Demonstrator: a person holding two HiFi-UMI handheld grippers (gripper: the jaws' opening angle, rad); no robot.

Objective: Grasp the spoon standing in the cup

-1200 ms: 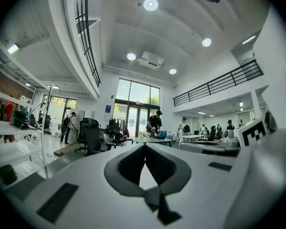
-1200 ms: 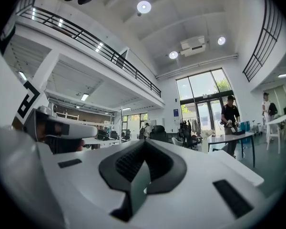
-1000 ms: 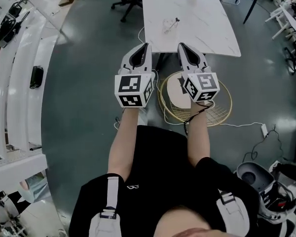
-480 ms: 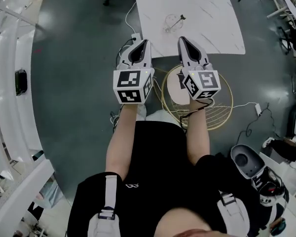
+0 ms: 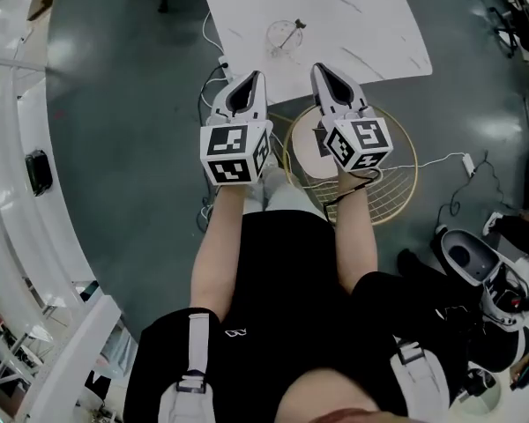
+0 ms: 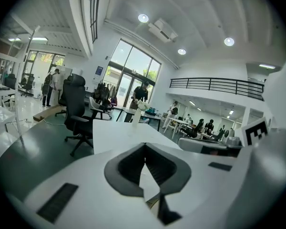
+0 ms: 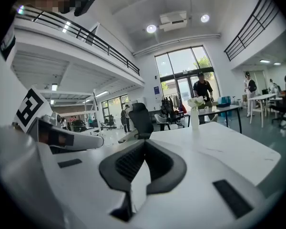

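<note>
A clear glass cup (image 5: 281, 37) stands on the white marble table (image 5: 353, 25), and a dark-tipped spoon (image 5: 293, 30) leans up out of it. Both grippers are held side by side short of the table's near edge, well back from the cup. My left gripper (image 5: 253, 76) is shut with nothing in it, its pads meeting at the tip (image 6: 145, 147). My right gripper (image 5: 318, 67) is likewise shut and holds nothing (image 7: 144, 142). Neither gripper view shows the cup.
A round gold wire stool (image 5: 397, 179) sits on the floor under my right gripper. A white vase of flowers (image 7: 194, 114) stands at the table's far end. A black office chair (image 6: 78, 109) is at the table's left, curved white desks (image 5: 18, 148) run along the left, and cables (image 5: 450, 161) trail on the floor.
The head view has shifted: the table and cup now sit further left and higher in the picture. Both grippers keep their side-by-side pose, shut.
</note>
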